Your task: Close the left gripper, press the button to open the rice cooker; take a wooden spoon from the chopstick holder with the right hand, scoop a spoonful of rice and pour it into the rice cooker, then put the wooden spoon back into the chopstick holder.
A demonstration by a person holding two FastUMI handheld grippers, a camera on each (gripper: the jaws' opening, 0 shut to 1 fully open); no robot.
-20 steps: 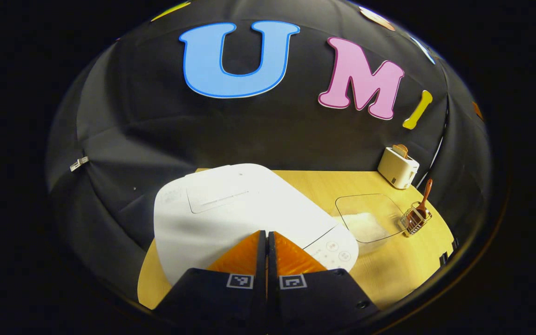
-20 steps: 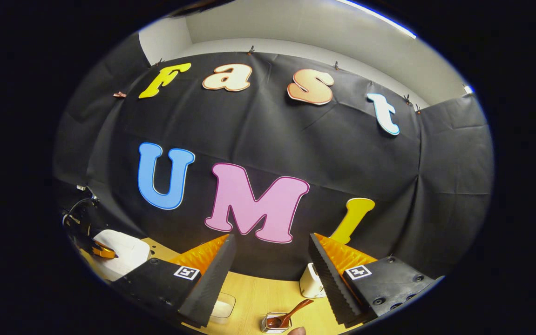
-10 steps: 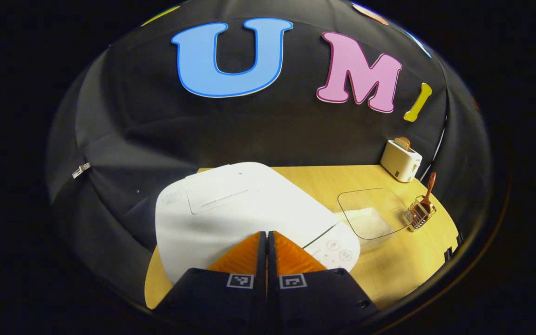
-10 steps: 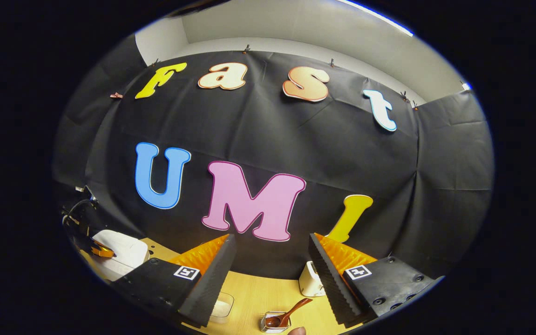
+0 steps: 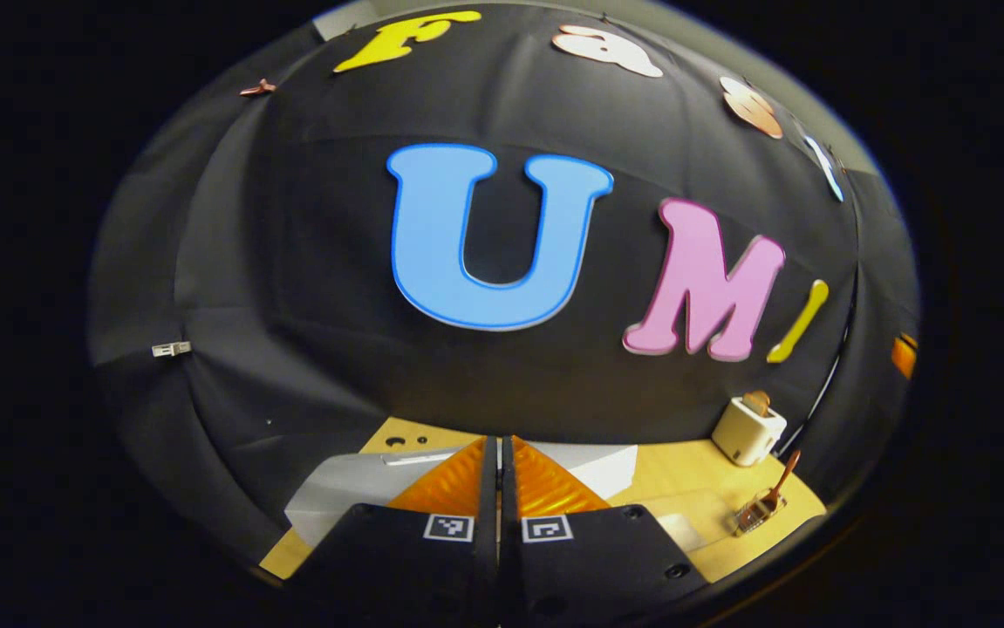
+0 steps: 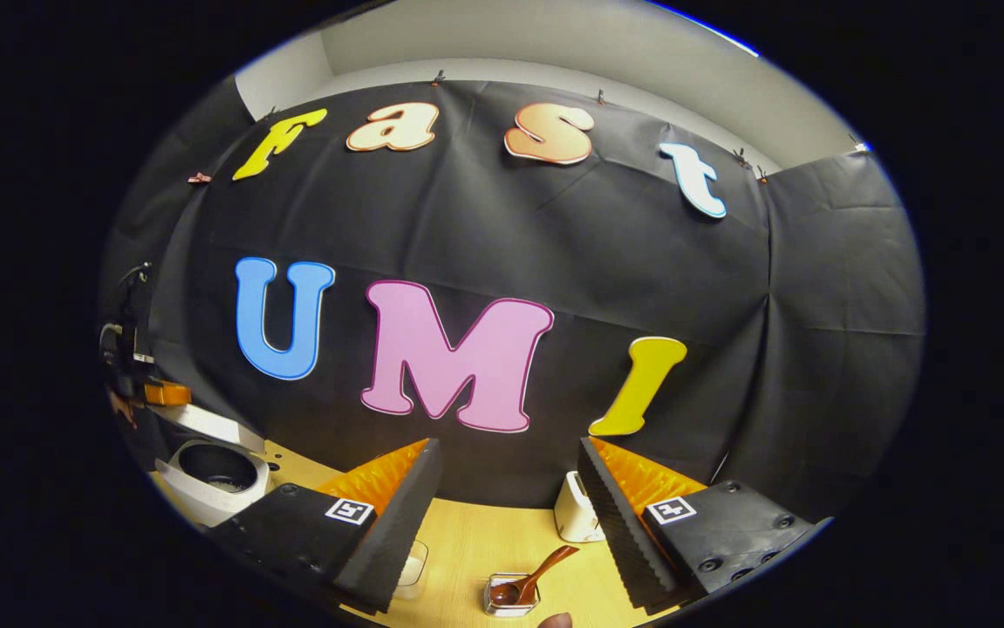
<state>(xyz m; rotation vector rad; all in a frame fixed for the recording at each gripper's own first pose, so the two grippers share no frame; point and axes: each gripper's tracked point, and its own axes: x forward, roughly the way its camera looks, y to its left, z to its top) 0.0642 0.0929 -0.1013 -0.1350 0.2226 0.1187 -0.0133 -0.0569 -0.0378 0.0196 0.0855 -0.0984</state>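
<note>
**Cooker lid up, spoon in holder**

Left gripper view: left gripper (image 5: pixel 499 453) has its jaws pressed together, empty; the rice cooker (image 5: pixel 353 488) lies just beyond the tips.

Right gripper view: right gripper (image 6: pixel 508 471) has its jaws wide apart. Below and between them, the wooden spoon (image 6: pixel 533 579) sits in the chopstick holder (image 6: pixel 510 596), handle slanting up-right.

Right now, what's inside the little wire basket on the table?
A wooden spoon sits in the chopstick holder, bowl down, handle leaning out to the right. The holder's bottom under the spoon is too small to make out.
</note>
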